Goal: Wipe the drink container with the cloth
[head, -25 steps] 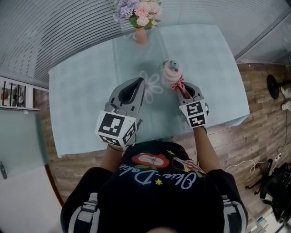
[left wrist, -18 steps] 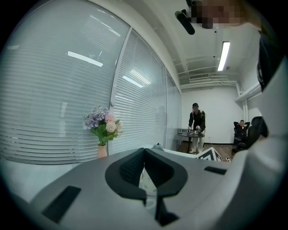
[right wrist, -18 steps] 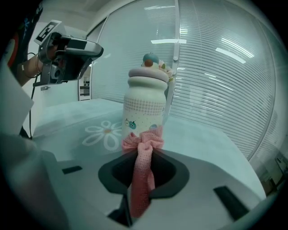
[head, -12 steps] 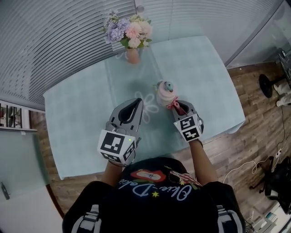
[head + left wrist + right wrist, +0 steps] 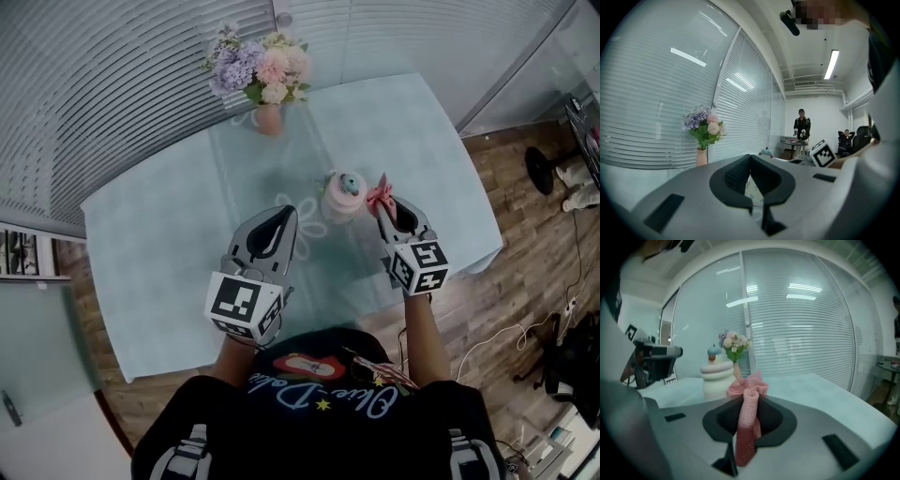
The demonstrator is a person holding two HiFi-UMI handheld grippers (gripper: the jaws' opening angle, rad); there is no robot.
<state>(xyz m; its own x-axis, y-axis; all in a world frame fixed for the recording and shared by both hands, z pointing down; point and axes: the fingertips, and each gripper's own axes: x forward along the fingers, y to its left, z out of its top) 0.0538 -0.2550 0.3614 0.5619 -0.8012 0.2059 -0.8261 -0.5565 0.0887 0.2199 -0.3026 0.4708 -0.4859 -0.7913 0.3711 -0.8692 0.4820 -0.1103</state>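
Observation:
A white and pink ribbed drink container [image 5: 343,195] with a teal knob lid stands upright on the pale blue table [image 5: 159,234]; it also shows left of centre in the right gripper view [image 5: 716,377]. My right gripper [image 5: 382,202] is shut on a pink cloth [image 5: 380,194], whose bunched end [image 5: 748,386] sticks out past the jaws just right of the container, apart from it. My left gripper [image 5: 279,217] hovers to the container's left, jaws closed together with nothing between them [image 5: 750,158].
A pink vase of flowers [image 5: 262,86] stands at the table's far edge by the window blinds. A white flower print [image 5: 305,217] marks the tablecloth near the container. Wooden floor [image 5: 525,272] lies to the right. People stand and sit in the room's background [image 5: 802,127].
My right gripper has lifted the pink cloth away from the container's lower right side and moved right. The head view shifted slightly; the left gripper stayed about where it was.

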